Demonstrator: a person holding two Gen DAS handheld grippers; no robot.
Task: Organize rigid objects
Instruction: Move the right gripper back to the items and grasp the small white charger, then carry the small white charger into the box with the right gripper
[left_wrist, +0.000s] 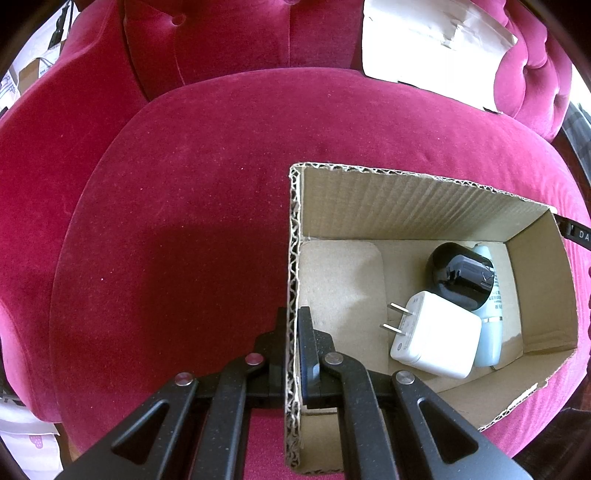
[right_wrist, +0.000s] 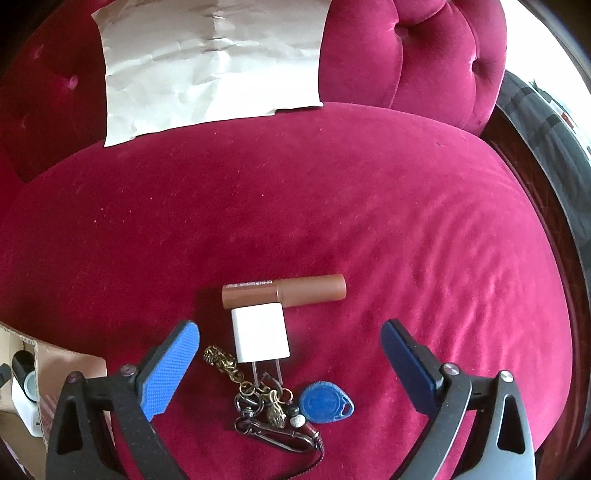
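The crimson velvet sofa cushion (right_wrist: 332, 206) carries a matte brown cylindrical tube (right_wrist: 284, 291), a plain white plastic plug adapter (right_wrist: 260, 338) just in front of it, and a blue teardrop key fob (right_wrist: 327, 402) on bronze-toned keyrings (right_wrist: 258, 402). Textured blue rubber pads (right_wrist: 170, 365) line the black right gripper (right_wrist: 291, 363).

The left tool (left_wrist: 293, 347), at the bottom centre of its frame, is matt black plastic with a fine speckle: two narrow black fingers on jointed links, each pivot capped by a round silver rivet, and triangular cut-outs in the outer arms. The right tool (right_wrist: 290, 354), filling the lower corners of its frame, has the same black arms, silver rivets and triangular cut-outs, but its fingers (right_wrist: 171, 363) carry ribbed blue pads.
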